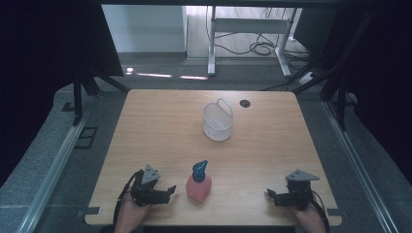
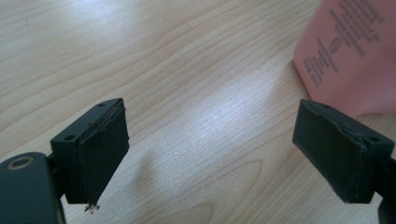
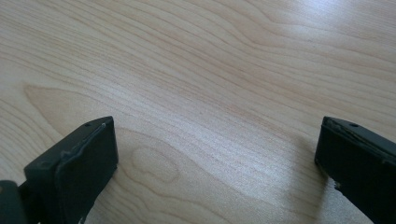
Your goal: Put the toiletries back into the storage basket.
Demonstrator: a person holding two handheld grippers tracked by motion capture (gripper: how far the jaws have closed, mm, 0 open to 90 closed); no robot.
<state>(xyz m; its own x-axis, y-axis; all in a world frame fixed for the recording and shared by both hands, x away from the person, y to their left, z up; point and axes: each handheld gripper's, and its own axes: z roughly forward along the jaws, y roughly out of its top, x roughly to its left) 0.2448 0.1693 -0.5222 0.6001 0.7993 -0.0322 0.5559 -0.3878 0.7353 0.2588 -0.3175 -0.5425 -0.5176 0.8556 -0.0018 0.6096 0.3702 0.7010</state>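
I hold my left gripper (image 1: 169,192) low at the near left of the wooden table (image 1: 160,126), its jaws spread wide with nothing between them, pointing right toward the pink bottle (image 1: 198,188) that stands upright just beside them, not touching. In the left gripper view the jaws stand far apart over bare wood, and the pink bottle (image 2: 348,56) shows past the right-hand jaw, cut off by the top and right edges so that I see just its lower body; there is small dark print on it, too fine and tilted for me to read. From the high view its dark blue pump top (image 1: 199,170) is plain enough, though the nozzle's exact direction is hard to make out. My right gripper (image 1: 271,196) rests at the near right of the table, well apart from the bottle, jaws likewise gaping and empty; the right gripper view gives me both black jaws, each clipped by the frame's edges, over plain wood grain. Farther off, toward the middle of the far half, stands a white mesh basket (image 1: 217,127) with its handle (image 1: 225,106) up; whether anything lies inside I cannot tell. A small dark round hole (image 1: 245,103) sits in the table just right of it. My hands are cut off at the bottom edge.
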